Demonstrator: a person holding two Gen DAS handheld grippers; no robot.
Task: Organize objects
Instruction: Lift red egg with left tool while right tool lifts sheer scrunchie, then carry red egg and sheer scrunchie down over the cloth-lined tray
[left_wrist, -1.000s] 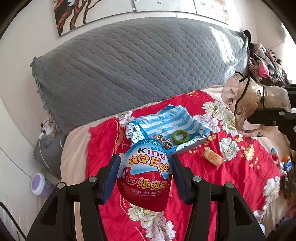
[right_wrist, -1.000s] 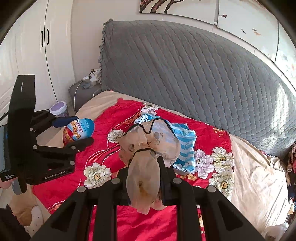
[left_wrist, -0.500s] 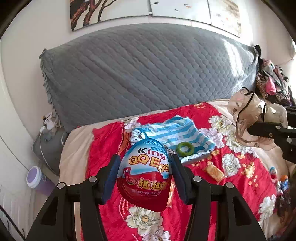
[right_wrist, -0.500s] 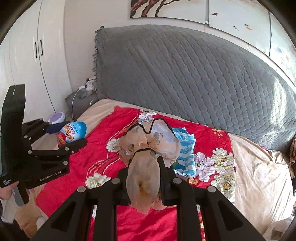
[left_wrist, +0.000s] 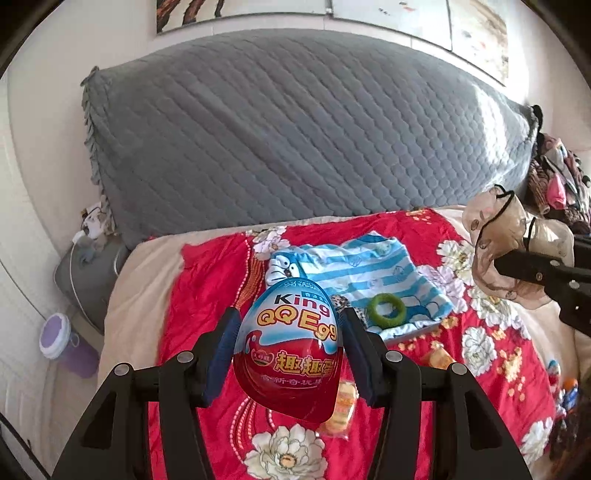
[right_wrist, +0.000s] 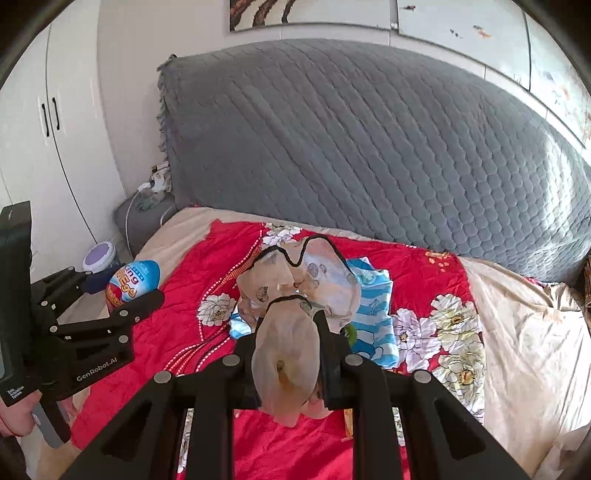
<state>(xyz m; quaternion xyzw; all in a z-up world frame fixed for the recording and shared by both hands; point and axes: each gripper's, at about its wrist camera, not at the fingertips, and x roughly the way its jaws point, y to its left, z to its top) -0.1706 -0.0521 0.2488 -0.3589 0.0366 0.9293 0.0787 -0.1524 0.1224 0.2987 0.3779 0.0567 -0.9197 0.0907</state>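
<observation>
The left gripper (left_wrist: 289, 345) is clamped on a glossy red-and-blue plastic toy egg (left_wrist: 290, 350), held in the air above the near left part of the bed. The right gripper (right_wrist: 288, 354) is closed tight on a thin beige printed garment with black trim (right_wrist: 295, 295), which hangs bunched over the middle of the red floral bedspread (left_wrist: 207, 295). So both pieces are lifted but not yet put anywhere. Left on the bedspread are a folded blue-and-white striped cloth (left_wrist: 362, 273) toward the headboard side, a green ring (left_wrist: 388, 309) resting on its near edge, and small yellow wrapped snacks (left_wrist: 437, 358) nearer the foot. Most sorting seems undone.
</observation>
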